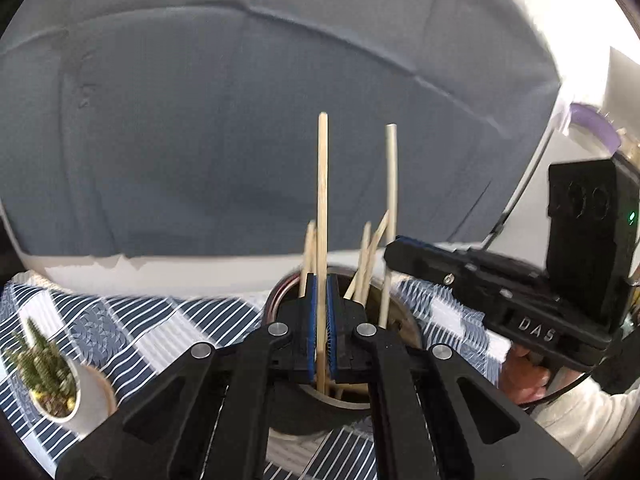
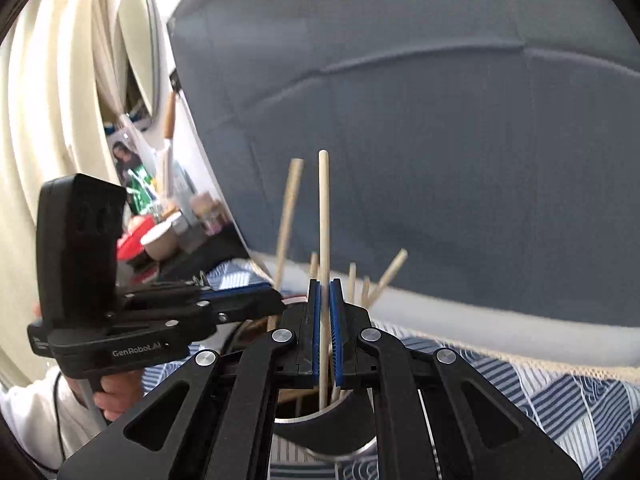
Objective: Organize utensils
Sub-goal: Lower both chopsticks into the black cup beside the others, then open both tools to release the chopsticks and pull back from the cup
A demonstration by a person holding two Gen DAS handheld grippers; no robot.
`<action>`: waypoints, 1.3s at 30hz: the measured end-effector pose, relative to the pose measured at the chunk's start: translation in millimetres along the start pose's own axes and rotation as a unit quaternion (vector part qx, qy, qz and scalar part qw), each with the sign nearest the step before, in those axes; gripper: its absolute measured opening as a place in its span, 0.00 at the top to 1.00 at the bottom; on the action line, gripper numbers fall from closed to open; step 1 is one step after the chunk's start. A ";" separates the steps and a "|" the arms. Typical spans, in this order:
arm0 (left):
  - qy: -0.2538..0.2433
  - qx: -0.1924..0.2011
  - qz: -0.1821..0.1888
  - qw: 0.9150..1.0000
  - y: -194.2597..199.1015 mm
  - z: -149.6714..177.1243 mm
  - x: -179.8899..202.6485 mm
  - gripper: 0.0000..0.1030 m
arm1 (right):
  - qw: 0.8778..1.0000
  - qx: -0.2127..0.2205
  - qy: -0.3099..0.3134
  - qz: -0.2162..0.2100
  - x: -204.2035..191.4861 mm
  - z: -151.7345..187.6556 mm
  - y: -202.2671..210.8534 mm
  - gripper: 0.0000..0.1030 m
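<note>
Looks nearly done imo. Left hand-held gripper [image 1: 320, 320] is clamped on one chopstick [image 1: 322, 200], right hand-held gripper [image 2: 325, 328] clamped on another chopstick [image 2: 323, 240], both sticks upright w/ lower ends already inside the metal holder [image 1: 352, 402]. Several more sticks already in there. Left to do: let go. Desk has a blue striped cloth [image 1: 160, 320], small potted plant [image 1: 52, 380], grey sofa [image 1: 240, 120] right behind.

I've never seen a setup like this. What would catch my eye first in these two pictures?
Probably the two black grippers: the left gripper and the right gripper each pinch one tall wooden chopstick upright between blue pads. Right below them stands a round metal holder with more chopsticks leaning in it, on a blue striped tablecloth. A small potted plant sits at the left view's lower left.
</note>
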State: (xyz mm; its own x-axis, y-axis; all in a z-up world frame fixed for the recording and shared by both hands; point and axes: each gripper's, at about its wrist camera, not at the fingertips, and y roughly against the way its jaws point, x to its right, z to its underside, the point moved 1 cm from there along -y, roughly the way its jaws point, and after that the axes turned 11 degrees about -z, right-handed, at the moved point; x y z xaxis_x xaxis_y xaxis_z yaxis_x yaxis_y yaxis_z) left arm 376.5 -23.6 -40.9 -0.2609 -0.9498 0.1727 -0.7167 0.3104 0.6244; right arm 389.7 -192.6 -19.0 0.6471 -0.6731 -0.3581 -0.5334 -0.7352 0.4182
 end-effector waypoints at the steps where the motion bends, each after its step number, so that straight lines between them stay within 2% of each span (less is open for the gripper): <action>1: 0.001 -0.006 -0.004 1.000 1.5 0.9 0.1 0.95 | 1.000 -0.009 -0.003 0.005 -0.1 0.9 -1.6 0.95; 7: -0.017 -0.039 -0.024 0.999 2.2 5.6 5.0 0.95 | 0.999 -0.047 -0.017 0.018 -1.6 2.3 -11.6 0.95; 13: -0.020 -0.071 -0.040 0.996 -1.0 11.4 4.8 0.95 | 0.996 -0.082 -0.004 0.033 -7.2 10.6 -22.3 0.95; 21: -0.026 -0.086 -0.052 0.995 -7.2 9.5 7.7 0.95 | 0.993 -0.107 0.012 0.051 -12.5 18.8 -31.3 0.95; 26: -0.027 -0.084 -0.053 0.995 -5.9 8.3 8.7 0.95 | 0.993 -0.105 0.021 0.051 -15.2 21.3 -30.5 0.94; 28: -0.027 -0.080 -0.055 0.995 -3.3 7.6 9.1 0.91 | 0.994 -0.098 0.023 0.048 -15.7 20.0 -24.4 0.93; 30: -0.027 -0.076 -0.056 0.995 0.2 6.6 9.0 0.81 | 0.994 -0.094 0.027 0.044 -17.2 18.4 -19.6 0.93; 31: -0.027 -0.073 -0.062 0.995 3.5 6.2 9.0 0.79 | 0.994 -0.093 0.030 0.041 -18.3 18.1 -17.3 0.93; 32: -0.027 -0.069 -0.065 0.995 6.4 6.0 9.3 0.77 | 0.995 -0.089 0.033 0.037 -19.3 18.0 -14.7 0.86; 33: -0.027 -0.067 -0.067 0.995 8.6 5.7 9.8 0.72 | 0.995 -0.085 0.037 0.034 -20.1 18.1 -10.4 0.71; 35: -0.030 -0.064 -0.079 0.994 14.3 5.9 10.3 0.64 | 0.996 -0.076 0.042 0.036 -20.8 19.0 -1.5 0.56; 37: -0.028 -0.061 -0.083 0.994 20.6 6.9 10.2 0.57 | 0.996 -0.071 0.048 0.030 -22.4 19.2 5.5 0.55; 39: -0.027 -0.056 -0.095 0.993 27.7 8.6 10.9 0.45 | 0.996 -0.068 0.051 0.029 -23.0 18.8 11.5 0.40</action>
State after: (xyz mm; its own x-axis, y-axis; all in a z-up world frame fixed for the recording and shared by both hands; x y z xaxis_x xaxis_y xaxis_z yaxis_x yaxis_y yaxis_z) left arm 348.2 -25.0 -28.3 -0.1647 -0.9863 0.0036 -0.6801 0.1162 0.7238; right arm 358.4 -187.1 -21.6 0.6724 -0.6981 -0.2459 -0.4977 -0.6723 0.5479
